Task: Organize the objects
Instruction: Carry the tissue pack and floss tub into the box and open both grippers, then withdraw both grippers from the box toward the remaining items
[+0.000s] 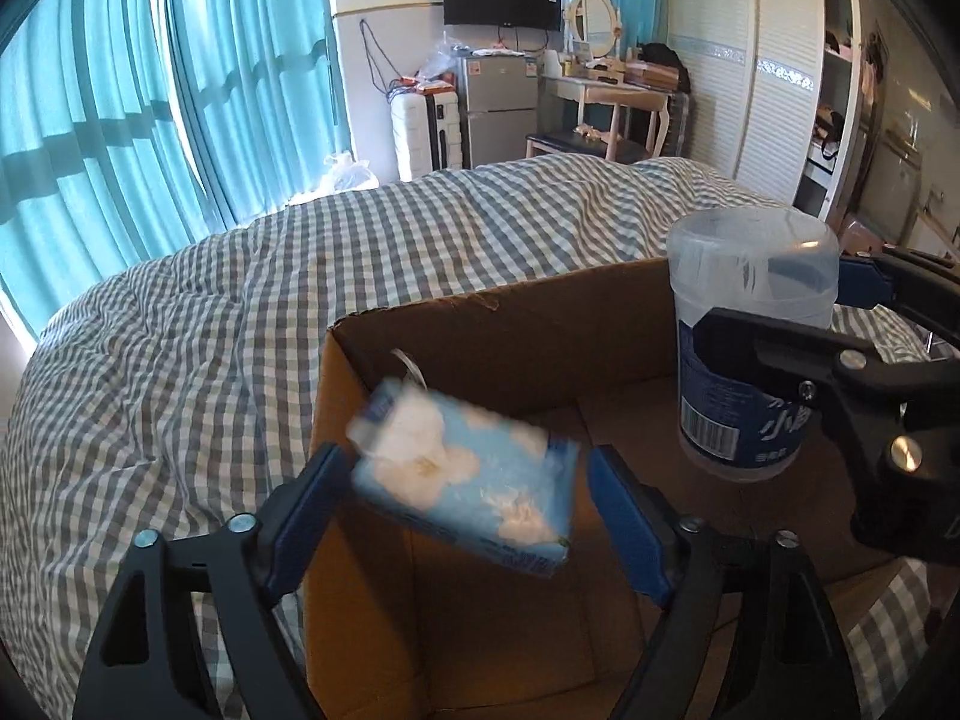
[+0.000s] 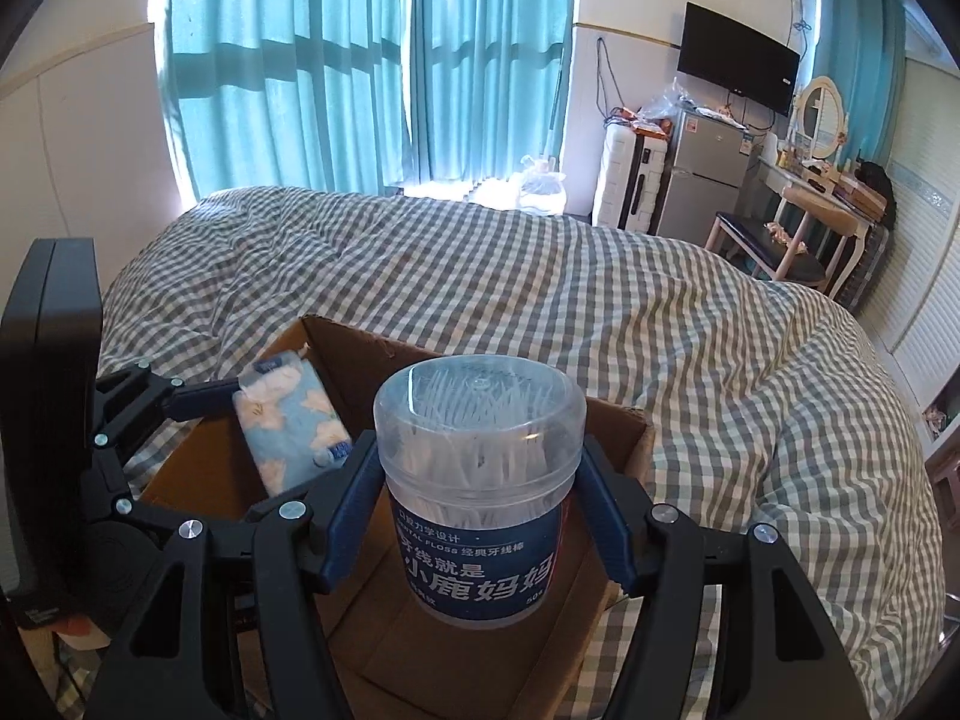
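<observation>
Blue tissue pack [image 1: 465, 480] tilted over cardboard box [image 1: 480, 324], floss-pick jar [image 2: 480, 492] upright

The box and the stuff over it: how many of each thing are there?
Cardboard box: 1
Tissue pack: 1
Floss pick jar: 1
Grippers: 2, left gripper and right gripper
Total: 5

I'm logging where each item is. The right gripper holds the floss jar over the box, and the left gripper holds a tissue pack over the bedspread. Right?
Not quite. The tissue pack between the left gripper's jaws is over the box, not the bedspread; the left wrist view shows it. The right gripper does hold the floss jar there.
</observation>
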Available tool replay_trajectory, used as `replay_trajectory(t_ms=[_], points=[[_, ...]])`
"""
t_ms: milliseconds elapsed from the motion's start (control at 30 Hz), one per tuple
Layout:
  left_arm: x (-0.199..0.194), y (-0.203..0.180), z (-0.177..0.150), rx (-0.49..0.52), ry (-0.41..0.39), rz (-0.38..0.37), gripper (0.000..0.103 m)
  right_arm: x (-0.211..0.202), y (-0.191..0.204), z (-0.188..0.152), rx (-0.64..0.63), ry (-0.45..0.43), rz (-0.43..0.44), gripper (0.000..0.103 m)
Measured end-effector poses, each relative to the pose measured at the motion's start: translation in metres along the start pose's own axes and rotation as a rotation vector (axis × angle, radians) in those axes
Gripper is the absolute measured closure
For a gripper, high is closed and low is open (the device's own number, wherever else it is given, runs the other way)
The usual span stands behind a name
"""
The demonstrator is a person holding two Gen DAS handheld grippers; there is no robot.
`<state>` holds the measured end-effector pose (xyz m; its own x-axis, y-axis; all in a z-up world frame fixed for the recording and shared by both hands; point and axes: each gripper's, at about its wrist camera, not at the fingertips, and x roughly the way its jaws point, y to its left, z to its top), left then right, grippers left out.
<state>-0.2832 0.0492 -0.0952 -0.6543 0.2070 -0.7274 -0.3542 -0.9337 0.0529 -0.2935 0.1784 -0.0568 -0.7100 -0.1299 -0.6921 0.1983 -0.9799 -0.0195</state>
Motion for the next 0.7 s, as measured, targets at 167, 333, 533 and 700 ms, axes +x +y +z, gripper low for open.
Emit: replay_trajectory(t_ms=[167, 333, 533, 700], points=[[-0.017, 0.000, 0.004, -0.047, -0.016, 0.026, 0.008, -0.036, 0.000, 0.002, 0.020, -0.086, 0.017, 0.019], [-0.048, 0.005, 0.011, -0.099, -0.046, 0.048, 0.007, -0.083, -0.002, 0.004, 0.018, -0.154, 0.022, 0.014], [-0.098, 0.006, 0.013, -0.115, -0.112, 0.090, 0.007, -0.138, -0.011, 0.006, 0.032, -0.229, -0.024, 0.005], [-0.138, 0.006, 0.012, -0.127, -0.147, 0.126, 0.006, -0.182, -0.010, -0.001, 0.026, -0.314, -0.061, 0.002]])
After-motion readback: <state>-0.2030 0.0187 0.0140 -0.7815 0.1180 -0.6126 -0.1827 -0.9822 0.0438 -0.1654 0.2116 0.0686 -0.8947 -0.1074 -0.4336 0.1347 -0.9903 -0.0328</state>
